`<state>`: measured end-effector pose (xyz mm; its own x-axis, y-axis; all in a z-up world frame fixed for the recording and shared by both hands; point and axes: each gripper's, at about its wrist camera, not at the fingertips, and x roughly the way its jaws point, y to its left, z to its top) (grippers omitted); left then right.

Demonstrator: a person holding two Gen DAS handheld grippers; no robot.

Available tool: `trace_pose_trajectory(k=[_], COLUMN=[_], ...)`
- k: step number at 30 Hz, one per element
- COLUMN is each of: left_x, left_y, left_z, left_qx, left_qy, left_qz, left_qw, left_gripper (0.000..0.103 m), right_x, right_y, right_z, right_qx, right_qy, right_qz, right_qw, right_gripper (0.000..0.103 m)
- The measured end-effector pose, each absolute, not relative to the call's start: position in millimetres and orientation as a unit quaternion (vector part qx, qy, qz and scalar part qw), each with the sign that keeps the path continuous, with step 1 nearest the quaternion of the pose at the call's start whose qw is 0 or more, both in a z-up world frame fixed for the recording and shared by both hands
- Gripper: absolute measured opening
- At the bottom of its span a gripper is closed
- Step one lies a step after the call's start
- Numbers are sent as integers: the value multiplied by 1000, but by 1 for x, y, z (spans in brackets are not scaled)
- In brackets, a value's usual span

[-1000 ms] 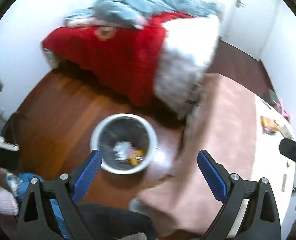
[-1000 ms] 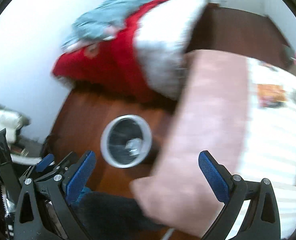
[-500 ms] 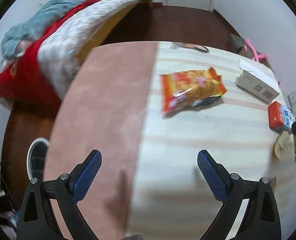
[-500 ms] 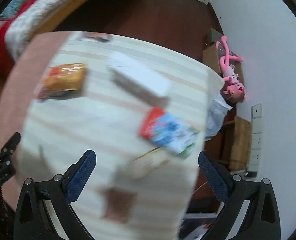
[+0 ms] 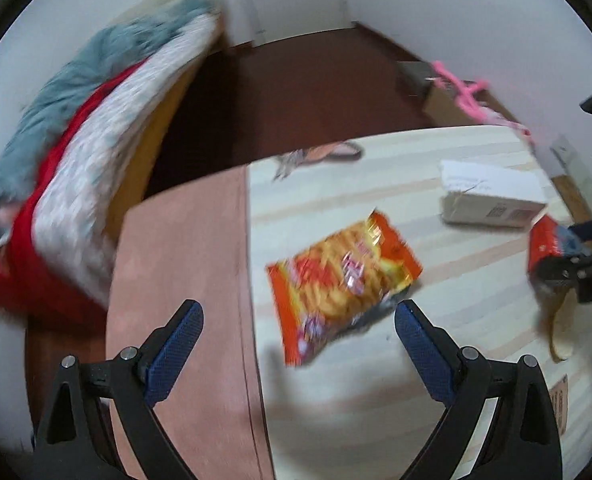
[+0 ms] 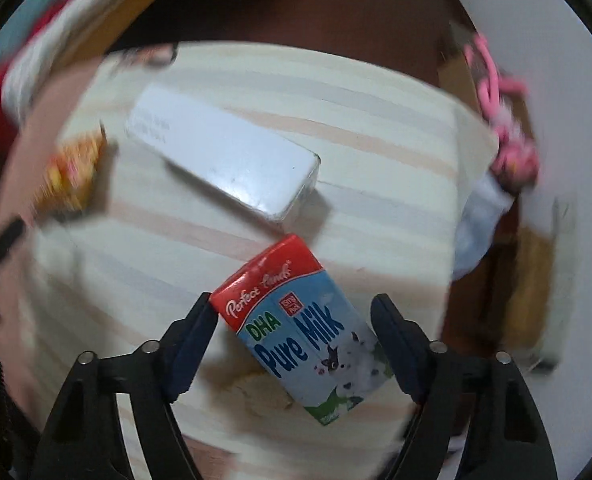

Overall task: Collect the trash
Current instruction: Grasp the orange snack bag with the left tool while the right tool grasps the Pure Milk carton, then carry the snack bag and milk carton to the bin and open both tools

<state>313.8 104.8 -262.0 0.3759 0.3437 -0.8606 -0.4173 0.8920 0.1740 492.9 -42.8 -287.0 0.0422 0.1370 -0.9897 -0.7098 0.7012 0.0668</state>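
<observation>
milk carton (lying flat), "DHA Pure Milk"

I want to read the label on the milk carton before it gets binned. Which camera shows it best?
The right wrist view: the milk carton fills the space between the closing jaws of the right gripper, with "Pure Milk" legible. The left wrist view shows only its blurred red end at the frame's edge, partly hidden behind that gripper.

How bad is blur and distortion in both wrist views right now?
Left wrist: motion blur smears the snack bag and bed; the gripper fingers stay sharp; fisheye bends the table edges. Right wrist: the milk carton print is readable, the white box and periphery smeared.
</observation>
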Motion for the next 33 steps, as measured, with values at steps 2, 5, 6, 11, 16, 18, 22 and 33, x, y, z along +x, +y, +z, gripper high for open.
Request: trace_pose_trajectory(k=[2, 5, 6, 11, 16, 18, 22, 33], left_x=[322, 340, 346, 362, 354, 344, 326, 254], left_y=[112, 114, 111, 98, 97, 98, 97, 90], left_z=[-262, -273, -279, -309, -307, -302, -299, -245], left_qx=[-30, -13, 4, 55, 16, -17, -41, -139], left_qy=[519, 556, 569, 608, 594, 579, 566, 494], left_qz=[188, 109, 86, 47, 71, 83, 135, 238], left_qw=[833, 824, 818, 791, 801, 811, 812, 824], left_gripper=[98, 98, 98, 83, 31, 18, 5, 4], right_x=[497, 494, 492, 481, 471, 469, 457, 431], right_y=[-50, -49, -48, -43, -39, -39, -38, -45], right_z=[-287, -287, -287, -291, -290, -288, -286, -237], right_qx=[-156, -132, -138, -196, -214, -213, -219, -176], right_qy=[652, 660, 656, 638, 626, 623, 611, 559], right_qz=[292, 303, 307, 305, 297, 296, 289, 278], right_qw=[682, 674, 676, 679, 688, 692, 704, 761], right_gripper=[77, 79, 79, 79, 71, 69, 67, 64])
